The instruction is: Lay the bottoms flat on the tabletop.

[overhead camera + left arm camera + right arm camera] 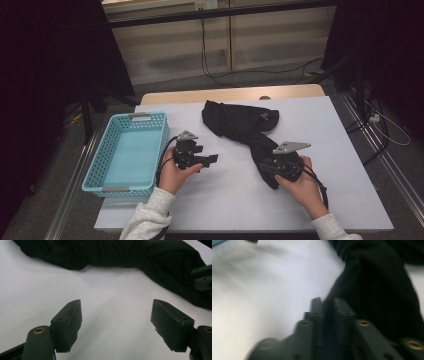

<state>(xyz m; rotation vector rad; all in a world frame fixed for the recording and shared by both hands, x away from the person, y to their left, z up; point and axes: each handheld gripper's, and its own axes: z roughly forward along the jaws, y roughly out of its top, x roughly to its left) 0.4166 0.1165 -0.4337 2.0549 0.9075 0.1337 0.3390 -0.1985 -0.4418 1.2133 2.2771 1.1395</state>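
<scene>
So, your light blue basket (128, 152) sits at the left edge of the white table (225, 200), long side running away from you, and as far as the high view shows there's nothing lying in it. Your left hand (172, 172) rests on the table just right of the basket, wrapped around the left gripper (212, 159), which points level toward the right; its jaws stand wide apart with only bare tabletop between them, and the left gripper view (116, 322) shows that gap looking straight at the cloth. Your right hand (300, 182) comes in from the lower right, with the right gripper (267, 167) aimed left and sitting right on the near end of the black garment (240, 122). In the right gripper view (325, 312) the jaws are only a narrow slit apart with dark fabric in that slit, but it's blurry, so you can't really tell if the pads still pinch it. The garment itself is a crumpled black heap mid-table, with one long sleeve-like part trailing down toward your right hand.
</scene>
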